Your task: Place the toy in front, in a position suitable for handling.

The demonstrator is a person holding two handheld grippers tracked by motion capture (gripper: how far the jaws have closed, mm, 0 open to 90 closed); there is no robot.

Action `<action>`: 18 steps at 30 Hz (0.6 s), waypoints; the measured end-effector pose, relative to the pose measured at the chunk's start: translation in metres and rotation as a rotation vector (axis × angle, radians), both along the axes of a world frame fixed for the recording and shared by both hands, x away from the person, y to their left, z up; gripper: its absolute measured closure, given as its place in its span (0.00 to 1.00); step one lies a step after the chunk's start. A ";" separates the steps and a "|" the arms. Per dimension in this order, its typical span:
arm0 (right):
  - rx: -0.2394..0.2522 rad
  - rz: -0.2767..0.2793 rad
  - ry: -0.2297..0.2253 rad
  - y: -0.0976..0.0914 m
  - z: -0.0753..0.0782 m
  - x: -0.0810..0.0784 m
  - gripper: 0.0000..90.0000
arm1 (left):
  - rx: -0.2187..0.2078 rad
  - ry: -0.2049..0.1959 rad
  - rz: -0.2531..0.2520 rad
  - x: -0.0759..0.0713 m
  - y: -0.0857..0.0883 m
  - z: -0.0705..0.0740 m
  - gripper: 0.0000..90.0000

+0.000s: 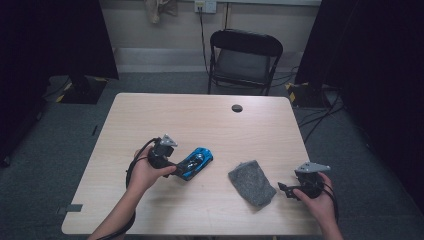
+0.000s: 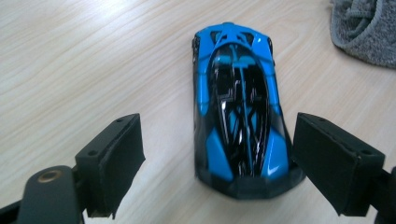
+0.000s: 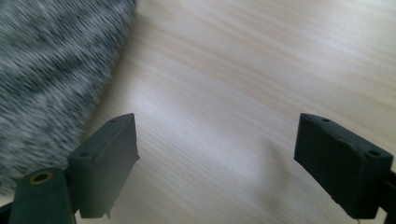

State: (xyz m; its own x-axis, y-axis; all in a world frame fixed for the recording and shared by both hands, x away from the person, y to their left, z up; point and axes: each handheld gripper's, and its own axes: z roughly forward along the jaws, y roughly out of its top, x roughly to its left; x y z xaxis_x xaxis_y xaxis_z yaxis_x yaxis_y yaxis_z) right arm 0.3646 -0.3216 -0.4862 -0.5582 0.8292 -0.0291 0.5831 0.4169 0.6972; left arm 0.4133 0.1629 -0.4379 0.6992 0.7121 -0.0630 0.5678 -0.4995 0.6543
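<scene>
A blue and black toy car point(image 1: 195, 163) lies on the light wooden table point(image 1: 200, 120), left of centre. My left gripper point(image 1: 176, 168) is open at the car's near end. In the left gripper view the car point(image 2: 238, 116) lies between the wide-apart jaws, close to the right one; whether it touches is unclear. A folded grey cloth point(image 1: 251, 182) lies to the car's right. My right gripper point(image 1: 283, 189) is open just right of the cloth, low over the table. The right gripper view shows the cloth point(image 3: 51, 79) blurred at the left, with bare wood between the jaws.
A black folding chair point(image 1: 243, 60) stands behind the table's far edge. A round dark cable hole point(image 1: 237, 108) sits near the table's back. Cables point(image 1: 320, 117) run over the floor at the right.
</scene>
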 end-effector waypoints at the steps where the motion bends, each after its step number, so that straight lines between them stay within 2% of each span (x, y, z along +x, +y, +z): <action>1: 0.014 0.004 -0.008 0.002 0.004 0.000 0.14 | -0.006 0.001 0.003 -0.002 0.002 -0.001 0.18; 4: 0.048 0.024 -0.007 0.012 0.013 -0.001 0.14 | -0.004 0.004 0.002 -0.008 0.009 -0.003 0.18; 7: 0.047 0.063 -0.007 0.029 0.021 -0.001 0.15 | -0.018 -0.002 0.004 -0.014 0.011 -0.005 0.18; 9: 0.067 0.080 -0.002 0.041 0.024 -0.001 0.15 | -0.025 -0.009 -0.008 -0.019 0.010 -0.007 0.18; 13: 0.077 0.108 0.017 0.069 0.026 0.001 0.15 | -0.021 -0.032 -0.042 -0.023 0.006 -0.012 0.18; 18: 0.071 0.143 0.025 0.101 0.026 0.001 0.16 | -0.005 -0.038 -0.039 -0.026 0.004 -0.021 0.18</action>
